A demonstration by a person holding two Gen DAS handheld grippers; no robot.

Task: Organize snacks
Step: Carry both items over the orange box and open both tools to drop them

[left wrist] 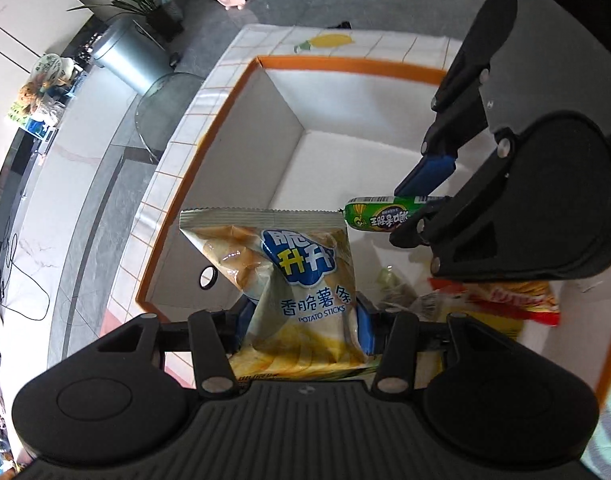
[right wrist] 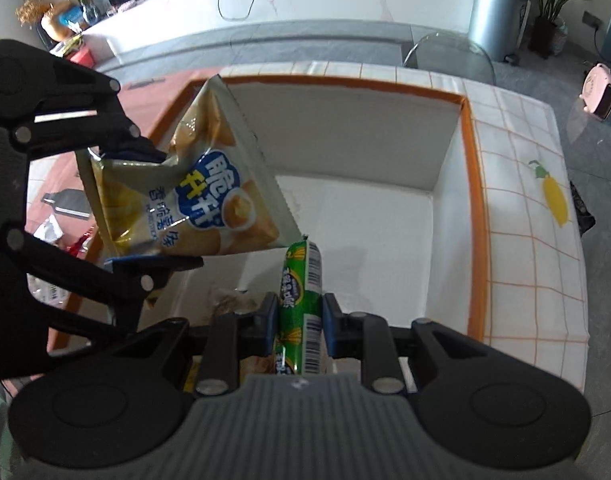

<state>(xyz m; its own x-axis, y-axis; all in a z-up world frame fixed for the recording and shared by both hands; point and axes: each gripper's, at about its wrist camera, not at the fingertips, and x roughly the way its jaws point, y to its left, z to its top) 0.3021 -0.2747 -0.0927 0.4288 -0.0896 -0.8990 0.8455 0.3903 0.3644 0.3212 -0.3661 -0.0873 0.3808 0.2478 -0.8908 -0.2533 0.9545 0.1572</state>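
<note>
Two handheld tools work above a white box with an orange rim (left wrist: 345, 65), which sits on a bench covered by a white cloth with an orange grid (right wrist: 521, 248); the left tool (left wrist: 303, 330) is clamped on the lower part of a pale yellow bag of potato sticks (left wrist: 293, 280), holding it up over the near left corner of the box; the right tool (right wrist: 299, 322) is clamped on a green sausage stick (right wrist: 301, 296), which pokes forward between its blue pads, its tip just beside the lower corner of the bag; both snacks hang above the box's white floor; more snack packets, one red and yellow (left wrist: 513, 300), lie in the box below the tools; a silver bin (right wrist: 495, 12) and potted plants stand on the floor beyond the bench.
</note>
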